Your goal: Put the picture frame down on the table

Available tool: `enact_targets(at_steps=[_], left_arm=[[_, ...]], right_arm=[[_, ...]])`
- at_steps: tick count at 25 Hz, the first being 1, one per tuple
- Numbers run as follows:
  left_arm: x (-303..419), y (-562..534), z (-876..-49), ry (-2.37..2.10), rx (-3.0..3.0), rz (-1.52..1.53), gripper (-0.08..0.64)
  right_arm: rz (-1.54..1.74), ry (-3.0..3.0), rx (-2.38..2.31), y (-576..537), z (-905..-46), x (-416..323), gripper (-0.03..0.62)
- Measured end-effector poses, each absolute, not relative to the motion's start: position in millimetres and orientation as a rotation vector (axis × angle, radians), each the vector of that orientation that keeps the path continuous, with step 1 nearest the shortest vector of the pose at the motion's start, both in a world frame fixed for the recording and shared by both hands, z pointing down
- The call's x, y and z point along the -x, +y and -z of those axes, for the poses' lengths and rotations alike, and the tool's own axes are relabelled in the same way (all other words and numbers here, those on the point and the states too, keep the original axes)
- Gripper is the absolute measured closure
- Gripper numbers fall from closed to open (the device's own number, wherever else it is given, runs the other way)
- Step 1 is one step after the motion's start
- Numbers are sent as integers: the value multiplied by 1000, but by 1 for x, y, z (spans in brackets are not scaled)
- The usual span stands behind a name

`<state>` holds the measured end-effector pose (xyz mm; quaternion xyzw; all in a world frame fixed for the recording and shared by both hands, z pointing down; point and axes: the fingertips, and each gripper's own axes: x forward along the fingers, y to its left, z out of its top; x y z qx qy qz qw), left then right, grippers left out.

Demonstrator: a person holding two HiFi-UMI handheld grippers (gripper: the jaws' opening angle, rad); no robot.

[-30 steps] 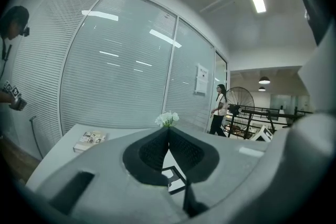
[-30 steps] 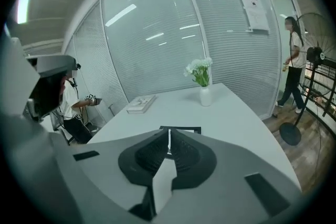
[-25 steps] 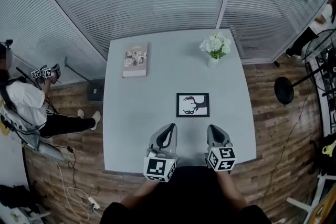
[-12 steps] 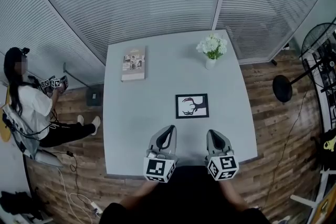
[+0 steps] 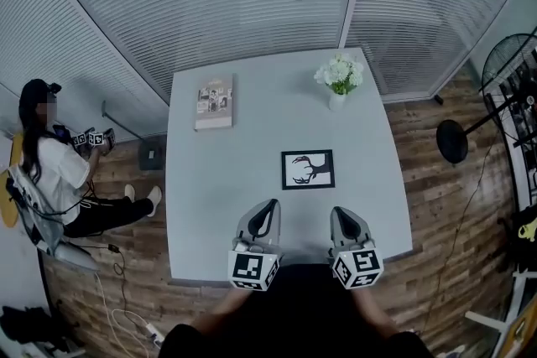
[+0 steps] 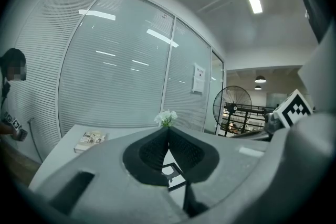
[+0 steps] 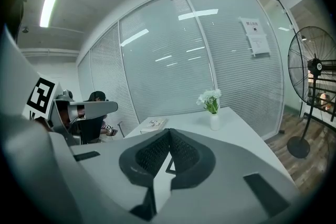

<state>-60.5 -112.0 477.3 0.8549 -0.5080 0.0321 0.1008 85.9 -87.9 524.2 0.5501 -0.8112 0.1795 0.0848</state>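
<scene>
A black picture frame [image 5: 308,168] with a dark tree-like print lies flat on the grey table [image 5: 226,172], right of the middle. My left gripper [image 5: 269,205] hovers over the near edge, shut and empty, its tips meeting in the left gripper view [image 6: 168,128]. My right gripper [image 5: 342,214] is beside it, just short of the frame, also shut with nothing held [image 7: 169,131]. Part of the frame [image 6: 176,177] shows through the gap below the left jaws, and its edge [image 7: 170,164] through the right ones.
A book [image 5: 215,100] lies at the far left of the table. A white vase of flowers [image 5: 339,79] stands at the far right. A seated person [image 5: 50,163] is left of the table; a floor fan [image 5: 457,142] stands on the right. Glass walls with blinds lie behind.
The head view has shifted slightly. My right gripper sits a little nearer to me than a second ago. The frame has not moved. The seated person has shifted.
</scene>
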Motion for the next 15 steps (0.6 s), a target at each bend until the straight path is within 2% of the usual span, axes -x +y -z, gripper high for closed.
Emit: enact_targets(at_steps=[15], left_arm=[[56,-106,-479,-1491,-2532,-96,545]], right_arm=[[-528,-2416,-1650,-82,-527,-91,580]])
